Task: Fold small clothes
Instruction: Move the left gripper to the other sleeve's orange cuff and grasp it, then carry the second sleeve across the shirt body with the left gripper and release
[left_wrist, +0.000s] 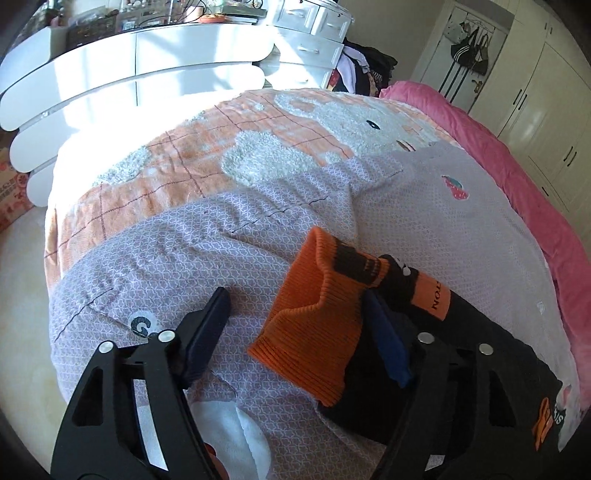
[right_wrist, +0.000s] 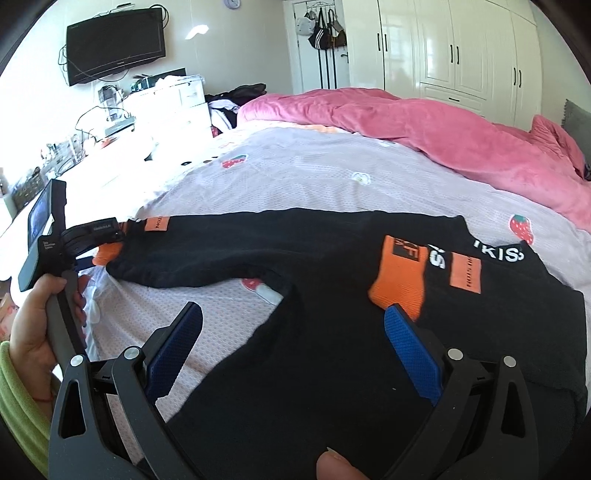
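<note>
A black sweater (right_wrist: 332, 369) with orange cuffs and white lettering lies spread on the lilac bed cover (right_wrist: 332, 173). One sleeve stretches out to the left and ends in an orange ribbed cuff (left_wrist: 314, 306). My left gripper (left_wrist: 295, 299) straddles that cuff. The cuff drapes over the right finger, and a gap shows between it and the left pad (left_wrist: 210, 328), so the gripper is open. In the right wrist view the left gripper (right_wrist: 107, 243) sits at that sleeve end. My right gripper (right_wrist: 295, 332) is open just above the sweater's body, near the other orange cuff (right_wrist: 399, 284), which is folded onto the chest.
A pink duvet (right_wrist: 424, 133) is bunched along the far side of the bed. An orange checked blanket (left_wrist: 221, 147) with a white bunny covers the bed's foot. A white dresser (left_wrist: 147, 66) stands beyond it. Wardrobes (right_wrist: 443, 48) line the back wall.
</note>
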